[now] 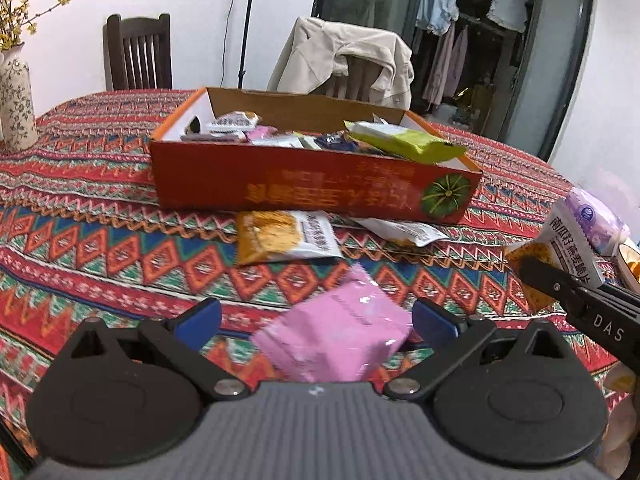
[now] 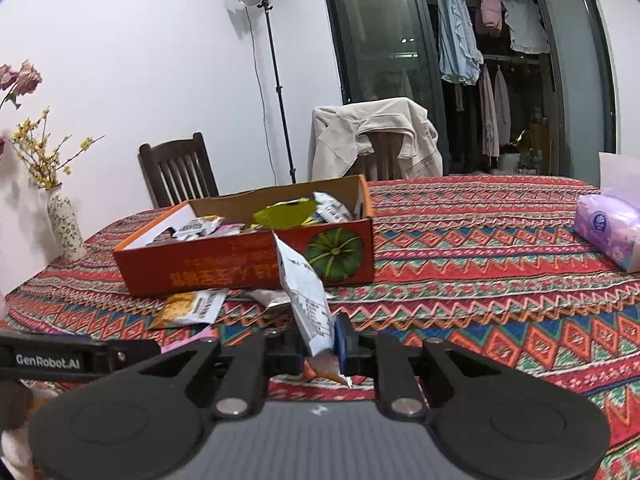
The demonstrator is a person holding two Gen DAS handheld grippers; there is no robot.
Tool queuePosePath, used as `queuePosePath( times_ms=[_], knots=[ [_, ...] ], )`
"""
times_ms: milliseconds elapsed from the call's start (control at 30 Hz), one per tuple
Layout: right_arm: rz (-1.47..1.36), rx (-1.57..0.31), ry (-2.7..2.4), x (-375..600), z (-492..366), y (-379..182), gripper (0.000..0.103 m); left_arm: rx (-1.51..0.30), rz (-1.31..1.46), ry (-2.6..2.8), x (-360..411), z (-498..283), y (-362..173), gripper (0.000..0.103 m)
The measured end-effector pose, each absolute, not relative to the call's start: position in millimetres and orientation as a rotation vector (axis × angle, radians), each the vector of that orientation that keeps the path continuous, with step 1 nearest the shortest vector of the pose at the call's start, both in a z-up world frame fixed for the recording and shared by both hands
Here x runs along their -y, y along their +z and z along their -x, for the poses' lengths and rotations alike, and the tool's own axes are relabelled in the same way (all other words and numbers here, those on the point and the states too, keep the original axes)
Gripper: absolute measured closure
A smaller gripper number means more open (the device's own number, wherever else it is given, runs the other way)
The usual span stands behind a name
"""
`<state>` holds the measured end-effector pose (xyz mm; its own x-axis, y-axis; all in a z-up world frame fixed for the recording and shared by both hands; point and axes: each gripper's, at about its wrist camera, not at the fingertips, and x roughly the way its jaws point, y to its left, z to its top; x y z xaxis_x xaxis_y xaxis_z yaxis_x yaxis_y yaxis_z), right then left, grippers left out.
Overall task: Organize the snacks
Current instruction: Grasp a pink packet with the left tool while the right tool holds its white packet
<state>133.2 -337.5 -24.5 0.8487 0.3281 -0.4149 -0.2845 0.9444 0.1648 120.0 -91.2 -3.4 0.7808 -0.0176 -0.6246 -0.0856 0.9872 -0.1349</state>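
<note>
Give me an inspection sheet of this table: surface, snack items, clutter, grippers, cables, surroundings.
Surface: round table under a red patterned woven tablecloth.
Job's things: open orange cardboard box holding assorted packets; orange-and-white snack packet and a white packet lying in front of it; pink foil packet between the left fingers.
Clutter: purple tissue pack; floral ceramic vase.
Grippers: left gripper open around the pink packet; right gripper shut on a white-and-orange cracker packet.
Cables: black lamp cord down the wall.
Surroundings: dark wooden chair, beige jacket on another chair, hanging clothes.
</note>
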Motion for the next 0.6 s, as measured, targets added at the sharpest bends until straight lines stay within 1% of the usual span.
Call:
queuePosePath(
  times_ms=[233, 600],
  knots=[
    [-0.117, -0.458, 0.326, 345.0, -145.6, -28.8, 0.088, -0.71, 0.208, 0.137, 111.4, -133.8, -8.3, 0.0],
    [-0.122, -0.462, 0.346, 345.0, -146.7, -36.2, 0.088, -0.738, 0.157, 0.264, 123.8, -138.6, -19.1, 0.0]
  ],
)
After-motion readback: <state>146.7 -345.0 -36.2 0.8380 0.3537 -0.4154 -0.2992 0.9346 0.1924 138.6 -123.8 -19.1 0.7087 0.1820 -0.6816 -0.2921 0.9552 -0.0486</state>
